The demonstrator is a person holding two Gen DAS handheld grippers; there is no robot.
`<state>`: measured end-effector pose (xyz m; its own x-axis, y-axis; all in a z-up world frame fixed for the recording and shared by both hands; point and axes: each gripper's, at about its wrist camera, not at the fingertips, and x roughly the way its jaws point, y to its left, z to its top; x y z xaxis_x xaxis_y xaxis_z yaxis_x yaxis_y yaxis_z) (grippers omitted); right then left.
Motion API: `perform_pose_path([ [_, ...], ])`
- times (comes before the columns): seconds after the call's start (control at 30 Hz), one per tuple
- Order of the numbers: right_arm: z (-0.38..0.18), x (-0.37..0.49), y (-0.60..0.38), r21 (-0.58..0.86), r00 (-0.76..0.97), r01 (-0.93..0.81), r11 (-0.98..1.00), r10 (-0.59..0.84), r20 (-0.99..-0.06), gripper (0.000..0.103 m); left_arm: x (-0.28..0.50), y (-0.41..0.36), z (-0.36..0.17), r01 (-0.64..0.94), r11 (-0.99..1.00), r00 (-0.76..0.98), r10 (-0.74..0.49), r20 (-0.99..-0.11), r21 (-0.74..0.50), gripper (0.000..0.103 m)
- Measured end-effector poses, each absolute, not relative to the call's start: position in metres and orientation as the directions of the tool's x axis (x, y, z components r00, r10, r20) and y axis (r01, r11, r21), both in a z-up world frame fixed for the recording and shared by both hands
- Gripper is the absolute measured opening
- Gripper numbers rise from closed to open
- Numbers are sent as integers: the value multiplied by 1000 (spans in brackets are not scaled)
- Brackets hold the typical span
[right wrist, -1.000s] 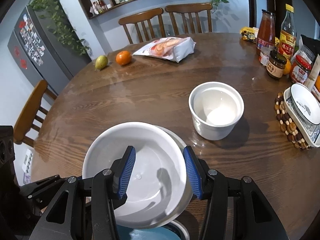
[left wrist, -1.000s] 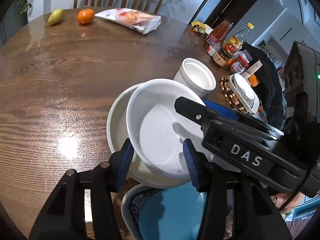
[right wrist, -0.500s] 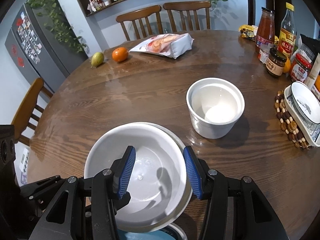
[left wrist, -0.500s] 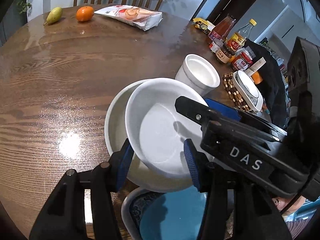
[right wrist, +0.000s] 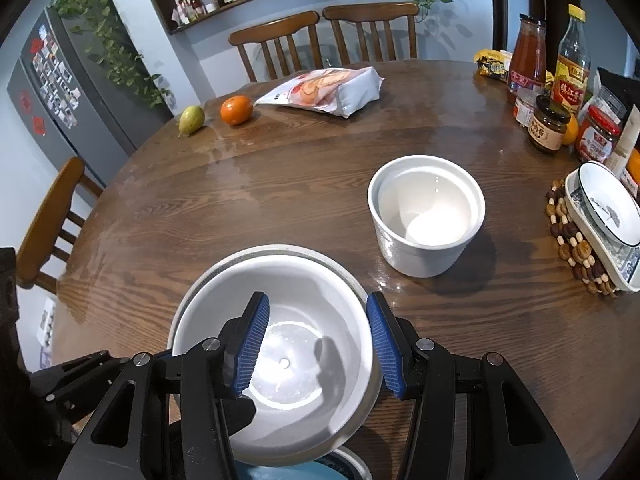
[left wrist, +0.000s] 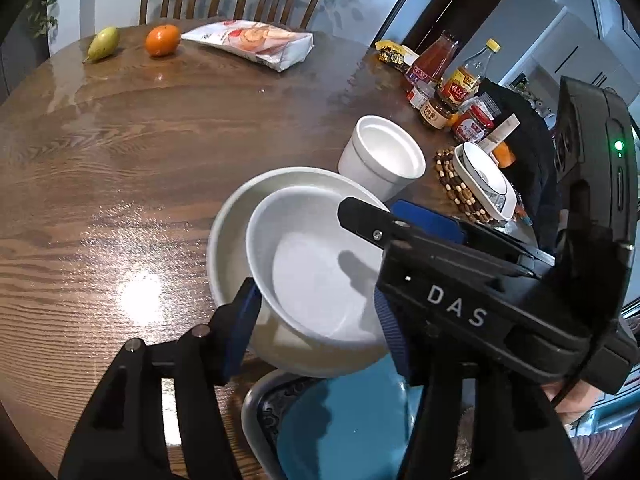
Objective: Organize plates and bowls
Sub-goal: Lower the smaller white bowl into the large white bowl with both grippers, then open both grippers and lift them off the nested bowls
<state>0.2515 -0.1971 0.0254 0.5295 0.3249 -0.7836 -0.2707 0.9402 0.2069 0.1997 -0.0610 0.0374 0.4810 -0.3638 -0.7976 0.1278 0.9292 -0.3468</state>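
Observation:
A white bowl (left wrist: 316,276) sits nested in a wider white dish (left wrist: 228,232) on the round wooden table (left wrist: 120,152). My left gripper (left wrist: 316,328) is open, its blue pads on either side of the bowl's near rim. My right gripper (right wrist: 318,340) is open above the same white bowl (right wrist: 280,364), and its black body crosses the left wrist view (left wrist: 460,292). A blue plate with a patterned rim (left wrist: 340,428) lies below the bowl at the table's near edge. A tall white crock (right wrist: 426,216) stands to the right.
A small decorated bowl (right wrist: 608,204) rests in a dish on a beaded mat (right wrist: 568,240) at the right edge. Jars and sauce bottles (right wrist: 552,92) crowd the far right. A snack bag (right wrist: 328,90), an orange (right wrist: 236,110) and a pear (right wrist: 191,119) lie at the back.
Both grippers have drawn back slightly toward the near edge. The white bowl now sits lower in the wider dish. Both grippers stay open.

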Motion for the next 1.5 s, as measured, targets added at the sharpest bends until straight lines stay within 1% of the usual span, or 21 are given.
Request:
perform_pose_path([
  [0.23, 31, 248, -201, 221, 536, -277, 935, 341, -773, 53, 193, -58, 46, 133, 933, 507, -353, -786, -333, 59],
  [0.4, 39, 243, -207, 243, 549, -279, 929, 363, -753, 53, 187, -57, 54, 140, 937, 532, -343, -774, -319, 61],
  [0.53, 48, 238, -212, 252, 571, -278, 927, 371, -733, 59, 183, -59, 60, 154, 941, 548, -336, -766, -302, 62],
  [0.73, 62, 231, -222, 274, 599, -281, 920, 391, -699, 60, 181, -63, 68, 178, 937, 557, -347, -755, -300, 64],
  [0.83, 69, 227, -228, 299, 612, -285, 911, 413, -674, 69, 181, -67, 72, 191, 937, 564, -348, -749, -292, 66],
  [0.97, 76, 222, -234, 307, 631, -286, 907, 420, -652, 72, 183, -71, 77, 206, 937, 567, -351, -745, -284, 69],
  [1.07, 80, 219, -241, 314, 648, -274, 909, 416, -638, 80, 187, -73, 79, 205, 939, 572, -344, -745, -277, 70],
  [1.33, 80, 228, -267, 364, 659, -224, 904, 416, -627, 81, 211, -88, 83, 212, 946, 570, -323, -755, -244, 70],
  [1.5, 77, 245, -280, 415, 637, -207, 886, 444, -631, 81, 233, -101, 85, 222, 950, 572, -309, -760, -219, 70],
])
